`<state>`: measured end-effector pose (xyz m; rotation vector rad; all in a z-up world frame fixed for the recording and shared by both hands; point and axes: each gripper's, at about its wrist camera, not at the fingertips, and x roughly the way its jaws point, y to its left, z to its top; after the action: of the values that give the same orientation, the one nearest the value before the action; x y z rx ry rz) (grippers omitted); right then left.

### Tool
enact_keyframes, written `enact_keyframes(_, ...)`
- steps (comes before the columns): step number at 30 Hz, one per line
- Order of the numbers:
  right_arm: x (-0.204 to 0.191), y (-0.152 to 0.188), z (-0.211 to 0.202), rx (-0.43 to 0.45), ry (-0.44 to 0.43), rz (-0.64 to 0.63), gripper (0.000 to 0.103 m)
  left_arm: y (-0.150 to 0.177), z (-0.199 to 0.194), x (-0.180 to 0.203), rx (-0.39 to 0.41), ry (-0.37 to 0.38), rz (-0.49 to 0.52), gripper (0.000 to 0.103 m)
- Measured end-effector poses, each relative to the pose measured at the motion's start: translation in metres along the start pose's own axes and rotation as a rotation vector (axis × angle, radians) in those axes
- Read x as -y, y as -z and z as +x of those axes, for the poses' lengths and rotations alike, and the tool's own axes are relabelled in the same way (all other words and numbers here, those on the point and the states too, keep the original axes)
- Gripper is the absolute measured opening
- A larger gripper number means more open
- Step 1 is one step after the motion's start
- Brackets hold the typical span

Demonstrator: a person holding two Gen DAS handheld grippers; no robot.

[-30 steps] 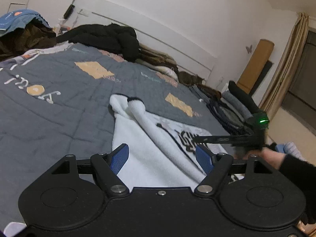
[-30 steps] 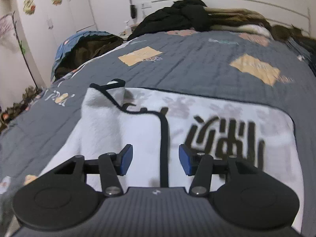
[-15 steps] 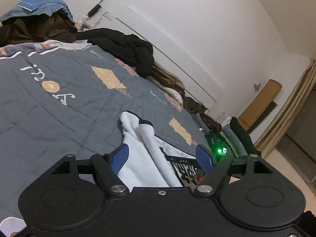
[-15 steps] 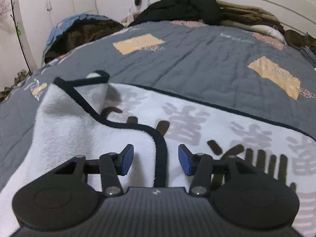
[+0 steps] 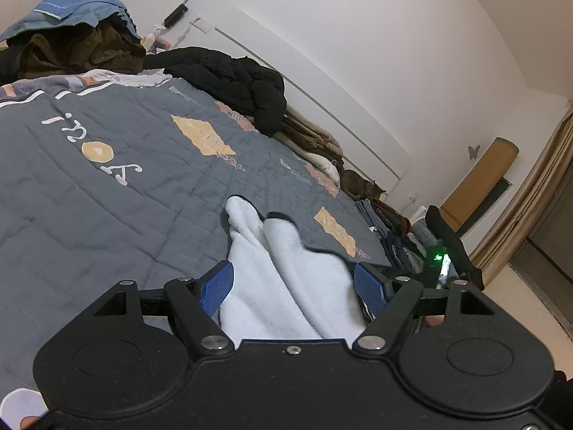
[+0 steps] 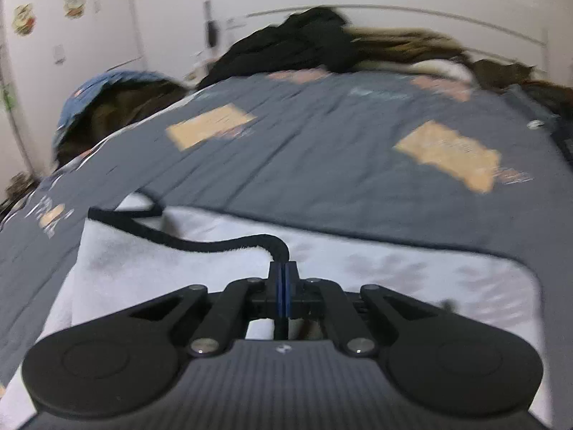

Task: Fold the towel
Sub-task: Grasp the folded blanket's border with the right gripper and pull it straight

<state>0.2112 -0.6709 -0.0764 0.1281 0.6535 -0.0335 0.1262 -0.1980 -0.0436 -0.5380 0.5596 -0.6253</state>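
towel (image 5: 286, 279): 1 | grippers: 2 — left gripper (image 5: 293, 283), right gripper (image 6: 283, 279) | quilt (image 5: 107, 197): 1 | black jacket (image 5: 229, 75): 1

Left wrist view: low and close over the white towel (image 5: 286, 279), facing diagonally across the grey quilt (image 5: 107, 186) toward headboard wall and curtain. Right wrist view: equally close, blurred, facing straight up the bed. Both share towel, quilt, black jacket (image 6: 304, 43).

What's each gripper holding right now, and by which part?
The right gripper is shut on the towel, pinching its black-trimmed edge. The left gripper is open; bunched towel lies between its fingers, not clamped.
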Motion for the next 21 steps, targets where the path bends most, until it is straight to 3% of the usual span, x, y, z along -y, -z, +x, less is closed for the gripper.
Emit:
enact_keyframes(5, 0.051, -0.019, -0.027, 0.058, 0.164, 0.046, 0.001, 0.004, 0.006, -0.003, -0.017, -0.004, 0.001, 0.074)
enact_keyframes(10, 0.103, -0.023, -0.037, 0.049, 0.305, 0.08, 0.001, 0.01, 0.012, -0.004, -0.042, -0.013, 0.015, 0.074)
enact_keyframes(21, 0.145, -0.018, -0.015, 0.027, 0.406, 0.114, 0.0, 0.016, 0.017, -0.005, -0.057, -0.038, 0.03, 0.074)
